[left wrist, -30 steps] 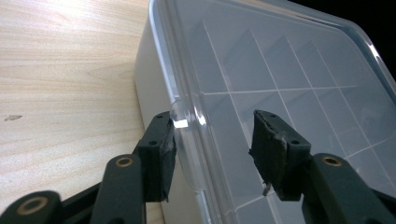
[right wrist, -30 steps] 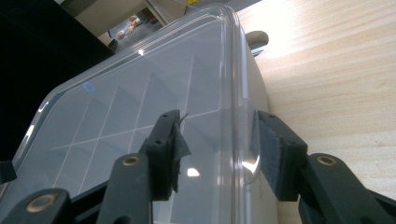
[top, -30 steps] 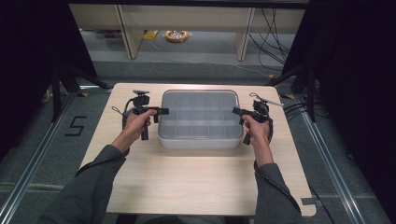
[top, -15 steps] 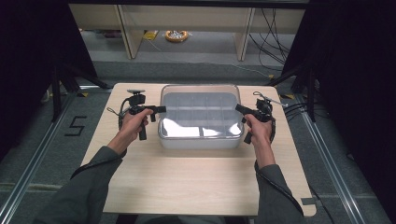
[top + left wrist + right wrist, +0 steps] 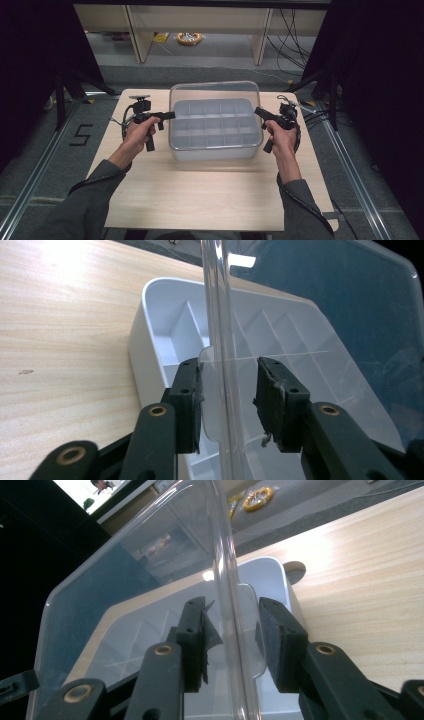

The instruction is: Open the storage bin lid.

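L gripper [image 5: 167,115] & R gripper [image 5: 260,111] each clamped on clear lid [image 5: 215,90] edge, wrists level, above white tray [image 5: 215,150].

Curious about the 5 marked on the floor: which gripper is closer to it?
Left. The left gripper, jaws just closed further on the clear lid, stands toward the 5; the right gripper holds the far edge.
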`<state>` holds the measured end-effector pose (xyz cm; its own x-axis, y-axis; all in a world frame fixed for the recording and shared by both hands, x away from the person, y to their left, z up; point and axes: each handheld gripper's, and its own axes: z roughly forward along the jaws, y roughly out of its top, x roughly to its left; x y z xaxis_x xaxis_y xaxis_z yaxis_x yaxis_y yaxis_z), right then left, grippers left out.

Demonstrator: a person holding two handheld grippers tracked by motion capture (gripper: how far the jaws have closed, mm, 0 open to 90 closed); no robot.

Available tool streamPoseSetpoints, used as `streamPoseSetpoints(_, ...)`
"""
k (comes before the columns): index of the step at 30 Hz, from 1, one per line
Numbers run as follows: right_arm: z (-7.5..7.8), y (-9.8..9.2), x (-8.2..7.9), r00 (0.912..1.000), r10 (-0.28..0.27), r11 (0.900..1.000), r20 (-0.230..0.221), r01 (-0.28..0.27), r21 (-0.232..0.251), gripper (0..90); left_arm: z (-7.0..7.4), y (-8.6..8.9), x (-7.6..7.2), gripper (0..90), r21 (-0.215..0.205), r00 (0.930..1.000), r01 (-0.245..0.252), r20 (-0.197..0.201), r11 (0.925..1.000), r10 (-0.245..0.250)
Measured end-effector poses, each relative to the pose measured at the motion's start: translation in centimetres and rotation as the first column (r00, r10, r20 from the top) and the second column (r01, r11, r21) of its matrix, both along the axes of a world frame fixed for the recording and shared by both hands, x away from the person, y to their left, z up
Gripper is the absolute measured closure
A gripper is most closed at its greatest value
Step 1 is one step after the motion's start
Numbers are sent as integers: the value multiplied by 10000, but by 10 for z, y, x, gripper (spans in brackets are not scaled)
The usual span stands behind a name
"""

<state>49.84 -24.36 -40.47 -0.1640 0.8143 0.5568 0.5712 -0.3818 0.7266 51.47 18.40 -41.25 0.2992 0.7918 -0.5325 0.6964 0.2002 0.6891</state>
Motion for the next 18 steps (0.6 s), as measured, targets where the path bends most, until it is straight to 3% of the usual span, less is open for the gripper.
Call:
streamPoseSetpoints(3, 4, 0, -5, 10000, -64, 9995, -42, 65, 298, 660, 7, 1, -5, 627, -89, 9999, 54, 119, 9999, -53)
streamPoseSetpoints(4, 3, -3, -5, 9996, 61, 9999, 277, -57, -120, 661, 9, 1, -7, 627, -90, 9998, 75, 166, 9999, -74)
streamPoseSetpoints(5, 6, -4, -9, 9995, 124, 9998, 280, -120, -148, 660, 12, 1, -11, 627, -39, 9996, 128, 241, 9999, -127)
streamPoseSetpoints(6, 7, -2, -11, 9999, -14, 9998, 147, 11, 212, 660, 13, 1, -14, 627, -39, 9995, 146, 288, 9999, -145)
streamPoseSetpoints(11, 9, -4, -17, 9994, 85, 9999, 336, -90, 141, 661, 13, 2, -20, 630, -52, 9992, 196, 352, 9998, -194)
streamPoseSetpoints(12, 10, -2, -19, 9998, 25, 9991, 187, -32, 413, 661, 12, 3, -21, 631, -50, 9991, 252, 341, 9997, -250)
streamPoseSetpoints(16, 9, -3, -25, 9999, 58, 9996, 162, -62, 279, 661, 10, 3, -29, 631, -23, 9988, 369, 337, 9993, -368)
streamPoseSetpoints(17, 7, -5, -26, 9993, 128, 9999, 363, -128, 16, 661, 9, 4, -31, 631, -14, 9986, 394, 344, 9992, -393)
streamPoseSetpoints(18, 8, -4, -29, 9994, 161, 9997, 291, -167, 199, 662, 9, 4, -34, 632, 31, 9984, 449, 329, 9990, -450)
